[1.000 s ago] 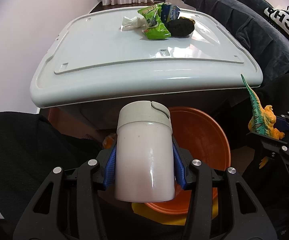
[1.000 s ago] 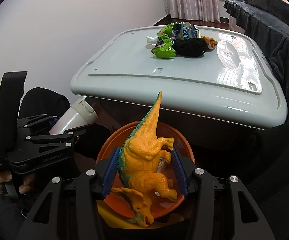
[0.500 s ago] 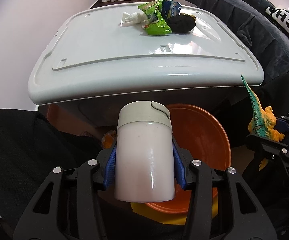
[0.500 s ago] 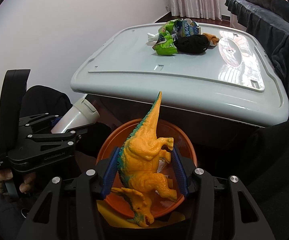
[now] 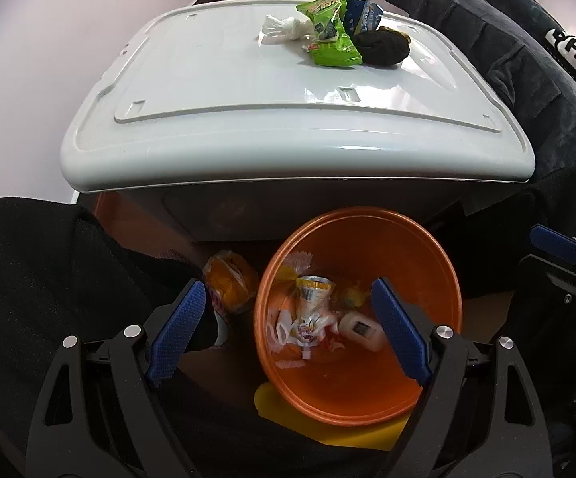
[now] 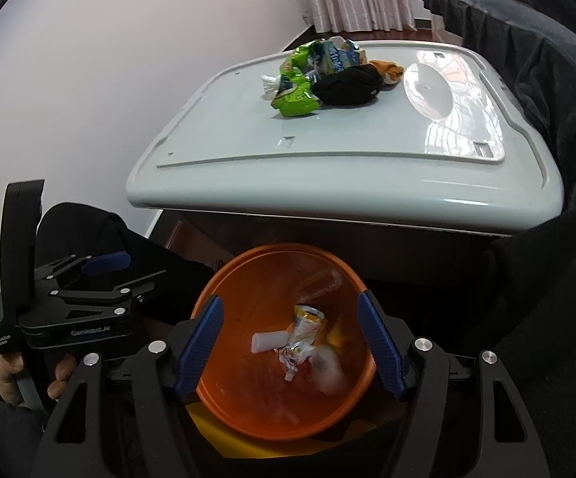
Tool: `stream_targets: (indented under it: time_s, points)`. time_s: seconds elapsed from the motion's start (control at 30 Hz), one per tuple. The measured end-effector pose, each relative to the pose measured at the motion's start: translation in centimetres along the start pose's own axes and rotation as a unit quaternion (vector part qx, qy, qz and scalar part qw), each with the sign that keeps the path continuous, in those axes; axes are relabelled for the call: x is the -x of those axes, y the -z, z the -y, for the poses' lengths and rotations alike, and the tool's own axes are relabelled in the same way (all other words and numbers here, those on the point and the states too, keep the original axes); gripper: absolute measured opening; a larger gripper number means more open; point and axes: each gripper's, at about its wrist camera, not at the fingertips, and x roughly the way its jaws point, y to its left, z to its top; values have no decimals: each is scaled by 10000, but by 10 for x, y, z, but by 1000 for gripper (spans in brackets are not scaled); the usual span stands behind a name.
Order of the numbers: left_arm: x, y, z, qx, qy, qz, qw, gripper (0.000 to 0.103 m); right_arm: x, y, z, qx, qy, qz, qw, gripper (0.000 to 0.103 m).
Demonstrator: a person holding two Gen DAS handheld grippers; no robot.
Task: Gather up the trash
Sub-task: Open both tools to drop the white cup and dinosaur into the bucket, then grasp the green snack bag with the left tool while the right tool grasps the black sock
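Hanging over the orange bin (image 5: 439, 255), the left gripper (image 5: 288, 326) has its blue-padded fingers (image 5: 176, 330) spread wide with nothing between them, and the right gripper (image 6: 288, 342) above the same bin (image 6: 224, 283) is likewise splayed and empty. Inside the bin lies a small heap of trash: a crumpled foil snack wrapper (image 5: 311, 310) with its long axis running roughly from the bin's far wall toward the camera, its torn silver mouth pointing at the far wall; a small white bottle (image 5: 361, 330) on its side just right of it, long axis slanting down to the right; and what may be scraps of white plastic (image 5: 278, 326) to its left, too blurred to name for certain. In the right wrist view the same wrapper (image 6: 305, 328) and a white cylinder (image 6: 268, 340) show, beside a smeared pale blur. An orange-tinted packet (image 5: 230, 281) lies outside the bin, just beside its left rim. More trash waits on the grey storage-box lid (image 5: 208, 91) behind: a green snack bag (image 5: 333, 49), a blue wrapper (image 5: 361, 14), a knotted white plastic bag (image 5: 284, 28) and a black bundle (image 5: 383, 47), all touching in one cluster at the far side.
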Motion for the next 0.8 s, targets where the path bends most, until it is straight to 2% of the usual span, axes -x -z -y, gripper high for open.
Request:
stream_targets:
  time_s: [0.17,0.3,0.53,0.67,0.8]
  points:
    - [0,-4,-2,20,56,-14,10000,83,0,-8,3,11,29,5,10000,69]
    - [-2,-19,-8,65,154,103,9998,83,-7,-32,8,199,196,95,9996,69]
    - [-12,-54,-12,-39,-34,674,9977,83,-41,-119,42,-632,100,314,9975,66]
    - [-17,-58,-15,-95,-82,940,9955,83,-63,-163,54,-864,416,508,9941,66]
    - [-26,-53,-22,37,70,827,9965,83,-87,-194,67,-1339,388,492,9890,66]
